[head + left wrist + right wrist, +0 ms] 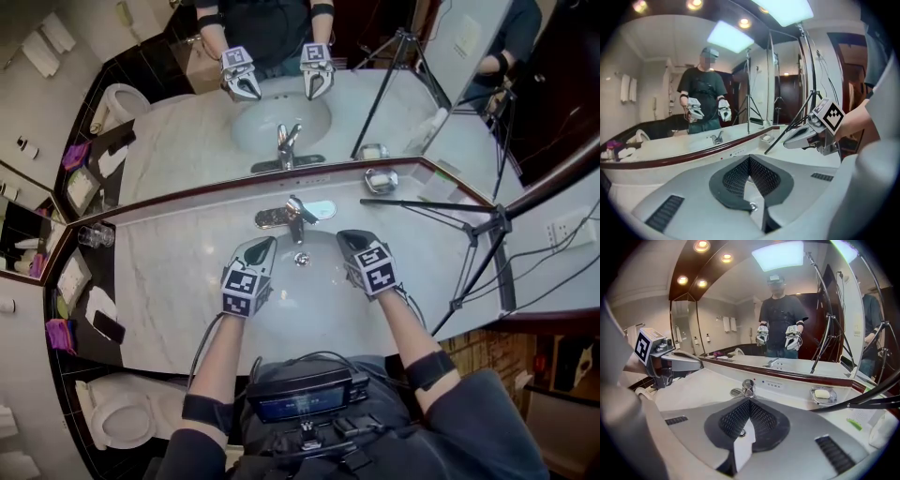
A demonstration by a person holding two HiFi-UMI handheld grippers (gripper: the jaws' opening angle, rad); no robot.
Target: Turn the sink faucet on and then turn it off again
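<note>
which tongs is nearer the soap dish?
The right tongs: the soap dish sits on the counter right of the faucet, on their side. The left tongs hang left of the faucet, farther off.

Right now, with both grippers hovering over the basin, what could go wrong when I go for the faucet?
1. The left gripper and right gripper both have their jaws together; nudging the polished faucet with a closed tip could slip off.
2. A tripod leg lies across the counter just right of the faucet; a wide swing of the right gripper might snag it.
3. The soap dish beyond that leg could get knocked.
</note>
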